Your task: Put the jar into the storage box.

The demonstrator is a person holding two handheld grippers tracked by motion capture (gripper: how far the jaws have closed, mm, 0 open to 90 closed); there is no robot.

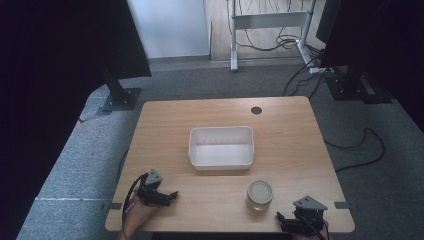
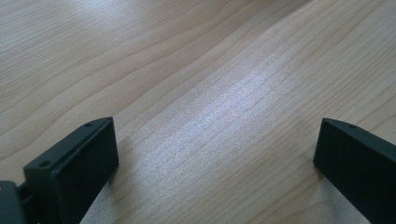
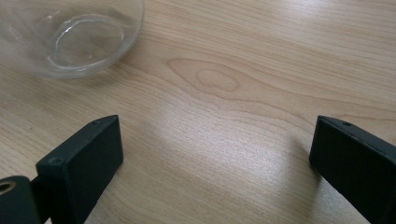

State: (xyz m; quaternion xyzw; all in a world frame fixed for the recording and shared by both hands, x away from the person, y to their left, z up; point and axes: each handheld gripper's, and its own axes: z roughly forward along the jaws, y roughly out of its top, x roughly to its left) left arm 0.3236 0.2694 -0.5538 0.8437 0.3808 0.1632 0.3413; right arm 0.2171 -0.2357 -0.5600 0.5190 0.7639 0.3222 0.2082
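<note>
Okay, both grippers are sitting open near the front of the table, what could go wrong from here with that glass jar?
1. The glass jar stands close to the table's front edge, just left of the right gripper; a careless sweep might knock it off.
2. It looks smooth and clear, so the open jaws may slip on it.
3. The white tub sits right behind the jar, so a forward push might bump them together.

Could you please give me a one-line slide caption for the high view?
Two open grippers, left and right, rest near a glass jar and white bin.
</note>
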